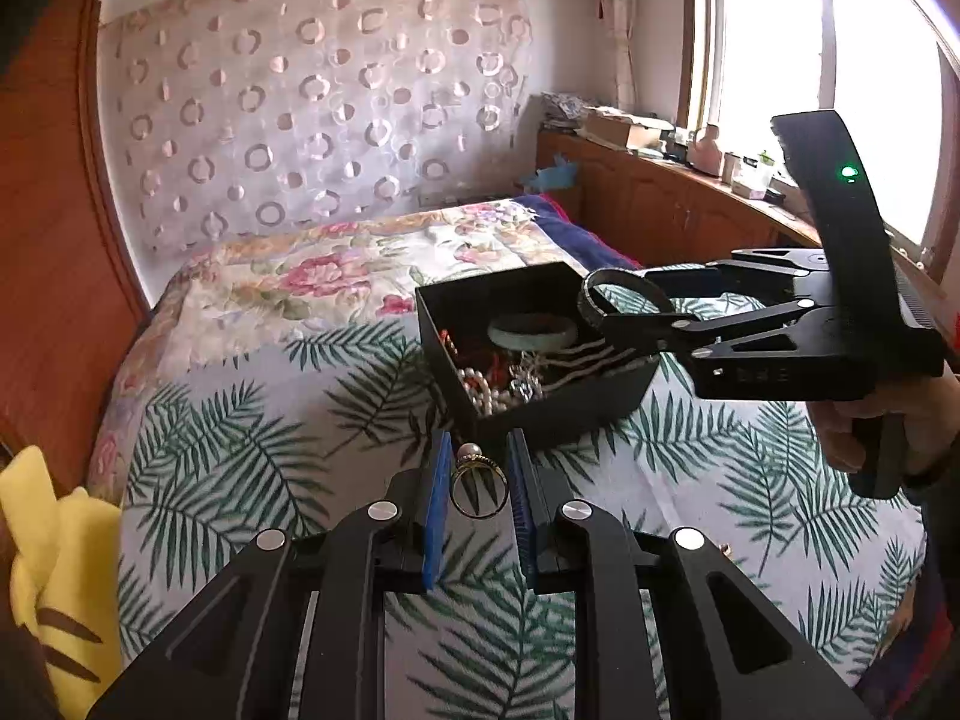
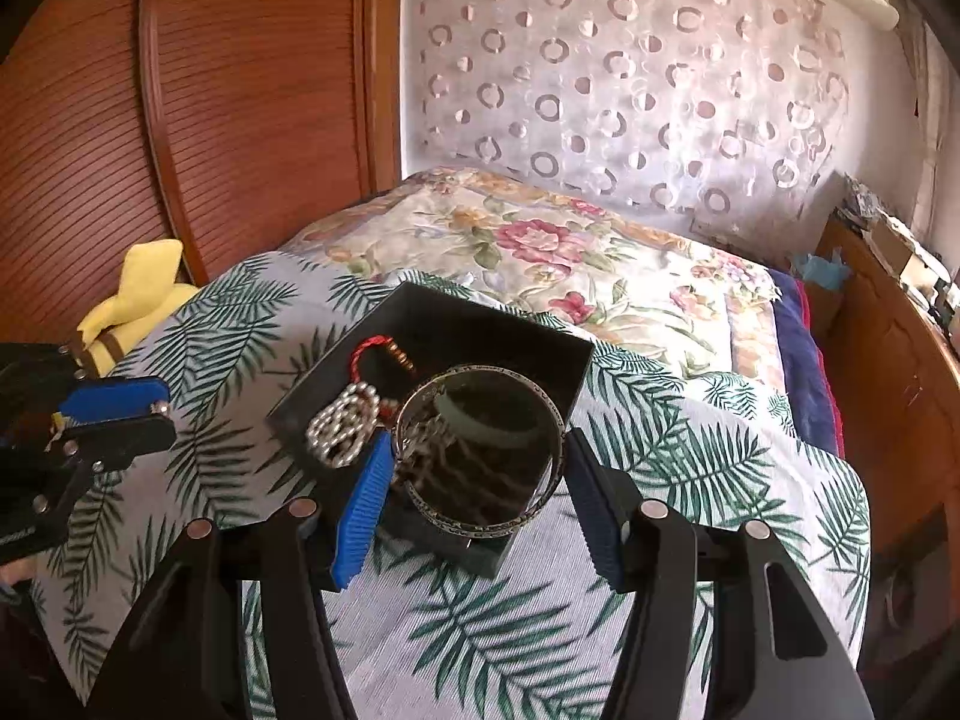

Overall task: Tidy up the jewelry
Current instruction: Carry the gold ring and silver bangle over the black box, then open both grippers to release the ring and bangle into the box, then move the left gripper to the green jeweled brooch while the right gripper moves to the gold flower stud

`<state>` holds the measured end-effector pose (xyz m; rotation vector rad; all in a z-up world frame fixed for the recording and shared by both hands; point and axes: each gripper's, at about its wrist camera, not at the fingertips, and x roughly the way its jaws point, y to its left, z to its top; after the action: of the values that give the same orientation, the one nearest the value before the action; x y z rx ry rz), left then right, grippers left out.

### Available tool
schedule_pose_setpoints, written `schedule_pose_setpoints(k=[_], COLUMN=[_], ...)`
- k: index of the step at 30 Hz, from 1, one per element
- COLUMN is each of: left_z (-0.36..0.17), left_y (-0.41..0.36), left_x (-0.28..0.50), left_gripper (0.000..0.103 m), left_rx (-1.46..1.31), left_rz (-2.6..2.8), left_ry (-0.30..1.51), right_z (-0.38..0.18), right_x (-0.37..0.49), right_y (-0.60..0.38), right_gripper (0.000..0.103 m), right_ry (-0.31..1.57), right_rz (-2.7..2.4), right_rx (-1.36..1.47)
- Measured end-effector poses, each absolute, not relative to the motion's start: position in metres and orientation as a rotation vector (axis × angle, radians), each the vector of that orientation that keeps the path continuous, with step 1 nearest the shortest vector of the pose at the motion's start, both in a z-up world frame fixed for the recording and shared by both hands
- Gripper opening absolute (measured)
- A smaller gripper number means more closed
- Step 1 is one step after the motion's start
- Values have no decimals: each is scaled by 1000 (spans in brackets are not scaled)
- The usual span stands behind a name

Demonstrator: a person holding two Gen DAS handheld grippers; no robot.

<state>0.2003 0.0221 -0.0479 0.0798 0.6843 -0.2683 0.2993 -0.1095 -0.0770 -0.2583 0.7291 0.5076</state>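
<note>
A black open box (image 1: 606, 396) sits on the leaf-print bedspread and holds a pale green bangle (image 1: 533, 330), pearl beads (image 1: 480, 390) and red cord pieces. My left gripper (image 1: 479, 483) is shut on a gold ring with a pearl (image 1: 478, 489), held just short of the box's near corner. My right gripper (image 2: 477, 480) is shut on a silver-edged bangle (image 2: 540, 507) and holds it above the box (image 2: 420, 324). In the left wrist view that bangle (image 1: 591, 306) hangs over the box's right side. Pearl beads (image 2: 342, 426) lie in the box.
The bed carries a leaf-print cover (image 1: 252, 450) and a floral quilt (image 1: 336, 276) behind the box. A yellow plush toy (image 1: 60, 552) lies at the left edge. A wooden cabinet (image 1: 678, 204) with clutter runs under the window at right.
</note>
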Motion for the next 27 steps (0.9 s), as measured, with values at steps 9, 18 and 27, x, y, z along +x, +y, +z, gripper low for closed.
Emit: schedule_pose_setpoints(k=[9,18,27], left_z=[-47,-45,-40], left_y=[18,10,-11], left_x=[219,239,273], left_gripper=[18,18,18], left_rx=[85,86,95], left_rz=[-263,-266,-272], left_ry=[694,705,708], right_z=[-81,-68,-58], right_x=[323,319,285], right_y=[-102,-118,-147], right_gripper=[61,67,67], right_ry=[762,725,696], right_rz=[521,517,512], right_rx=[-223,-176,-184])
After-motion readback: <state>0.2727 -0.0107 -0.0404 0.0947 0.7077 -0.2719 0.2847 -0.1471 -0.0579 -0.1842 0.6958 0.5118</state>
